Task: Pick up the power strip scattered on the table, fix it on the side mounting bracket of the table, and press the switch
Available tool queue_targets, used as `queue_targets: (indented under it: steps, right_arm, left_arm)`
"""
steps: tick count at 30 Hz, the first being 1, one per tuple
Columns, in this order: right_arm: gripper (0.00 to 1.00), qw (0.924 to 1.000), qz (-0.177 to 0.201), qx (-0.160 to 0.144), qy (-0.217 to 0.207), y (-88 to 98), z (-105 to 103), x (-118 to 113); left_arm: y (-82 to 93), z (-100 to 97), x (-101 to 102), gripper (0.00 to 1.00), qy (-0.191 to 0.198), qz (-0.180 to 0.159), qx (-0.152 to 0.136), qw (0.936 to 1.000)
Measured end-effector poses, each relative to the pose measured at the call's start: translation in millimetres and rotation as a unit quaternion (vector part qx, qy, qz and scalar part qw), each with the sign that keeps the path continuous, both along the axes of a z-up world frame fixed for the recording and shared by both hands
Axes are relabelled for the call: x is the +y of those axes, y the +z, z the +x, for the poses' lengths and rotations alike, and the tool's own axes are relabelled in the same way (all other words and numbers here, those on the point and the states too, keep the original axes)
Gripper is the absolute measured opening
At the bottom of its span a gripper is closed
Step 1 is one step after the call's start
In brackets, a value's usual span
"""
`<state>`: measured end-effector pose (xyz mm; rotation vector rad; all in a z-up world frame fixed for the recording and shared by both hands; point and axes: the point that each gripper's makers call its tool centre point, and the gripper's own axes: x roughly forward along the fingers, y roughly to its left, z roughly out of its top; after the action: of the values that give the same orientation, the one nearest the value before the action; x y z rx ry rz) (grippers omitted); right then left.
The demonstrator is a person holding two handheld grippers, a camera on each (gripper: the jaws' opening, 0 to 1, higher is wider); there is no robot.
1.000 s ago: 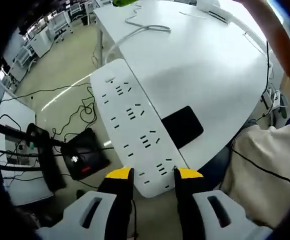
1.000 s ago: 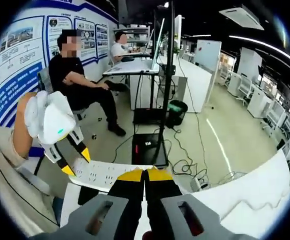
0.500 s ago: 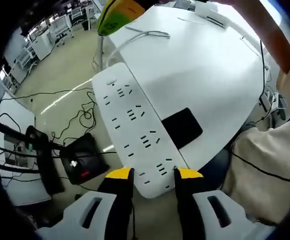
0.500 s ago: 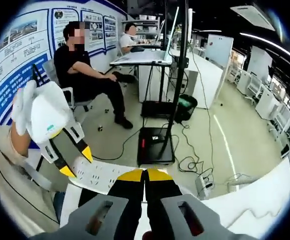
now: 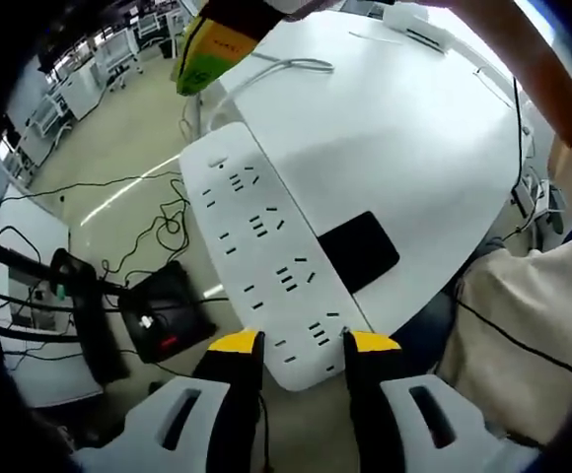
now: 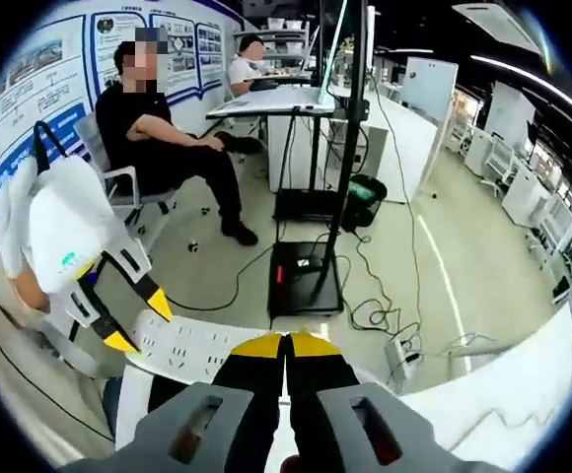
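Observation:
A long white power strip [image 5: 256, 246] lies along the white table's [image 5: 394, 138] edge, its near end overhanging the floor. My left gripper [image 5: 301, 343] is shut on that near end, one yellow-tipped jaw on each long side. The white cable [image 5: 286, 64] from its far end curls across the tabletop. My right gripper [image 5: 212, 44] comes in from the top, above the strip's far end, apart from it. In the right gripper view my right gripper [image 6: 288, 342] is shut with nothing in it. Just beyond it the left gripper [image 6: 133, 323] holds the power strip [image 6: 202, 350].
A black flat patch [image 5: 360, 251] lies on the table beside the strip. Below the edge are floor cables and a black stand base [image 6: 301, 276] with a red light. Two people sit at desks [image 6: 266, 99] beyond. A person's arm [image 5: 523, 69] crosses the right.
The right gripper's tip has come further into the left gripper view from the top, nearer the strip's far end. The left gripper's hold on the strip is unchanged.

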<state>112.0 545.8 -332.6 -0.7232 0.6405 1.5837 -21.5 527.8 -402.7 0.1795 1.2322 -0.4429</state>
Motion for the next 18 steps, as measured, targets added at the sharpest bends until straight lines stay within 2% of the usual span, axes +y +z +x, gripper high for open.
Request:
queue_targets:
  steps: [7,18]
  right_arm:
    - [0.0,1.0,-0.006,-0.002,-0.002,-6.1,3,1]
    - [0.0,0.9997,-0.016,0.003,-0.017,-16.5,18,7]
  left_arm:
    - [0.1,1.5,1,0.37,-0.001,-0.002,-0.003,1.0]
    - [-0.1,3.1,4,0.37,-0.002,0.0,0.0,1.0]
